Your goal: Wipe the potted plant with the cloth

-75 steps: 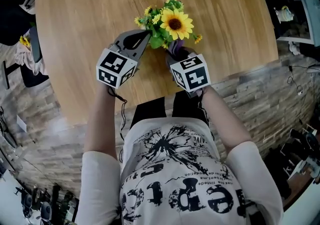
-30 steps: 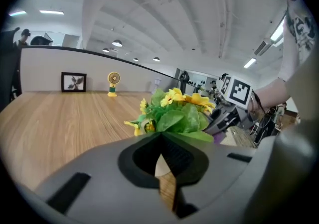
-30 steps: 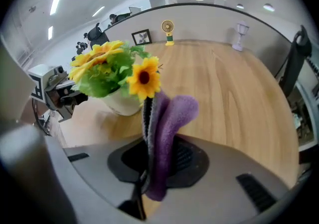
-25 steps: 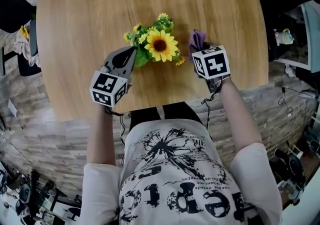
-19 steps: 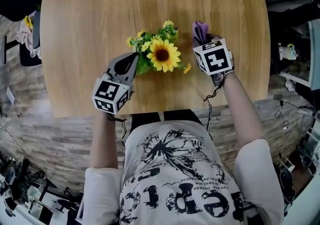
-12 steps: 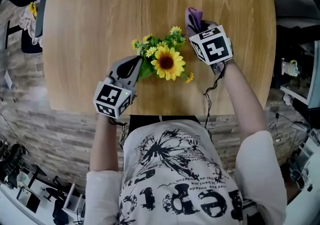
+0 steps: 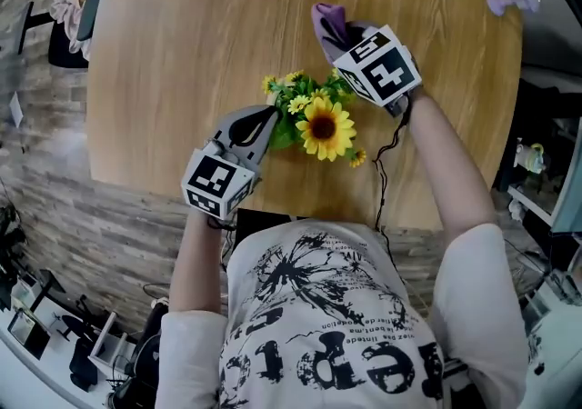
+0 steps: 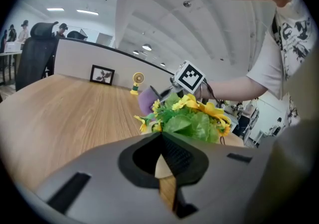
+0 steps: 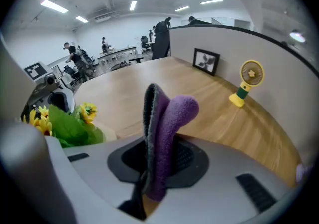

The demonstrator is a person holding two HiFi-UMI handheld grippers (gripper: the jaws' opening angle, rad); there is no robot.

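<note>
The potted plant [image 7: 320, 121], a big sunflower among small yellow blooms and green leaves in a cream pot, stands on the round wooden table [image 7: 182, 53]. My left gripper [image 7: 271, 114] is shut, its tips against the plant's near-left side; in the left gripper view its tips [image 8: 160, 136] meet just before the leaves [image 8: 192, 121]. My right gripper [image 7: 338, 31] is at the plant's far right side, shut on the purple cloth [image 7: 326, 20]. The cloth [image 9: 164, 118] sticks up folded between the jaws [image 9: 159, 158], clear of the plant [image 9: 75, 131].
A small yellow toy fan [image 9: 246, 86] and a framed picture [image 9: 206, 62] stand near the table's far rim by a partition. A small purple thing [image 7: 509, 3] lies off the table's far right. The table's near edge [image 7: 300, 207] is close to the person's body.
My right gripper carried the cloth from the plant's right side round toward its far side, rolling as it went. The left gripper stayed at the plant.
</note>
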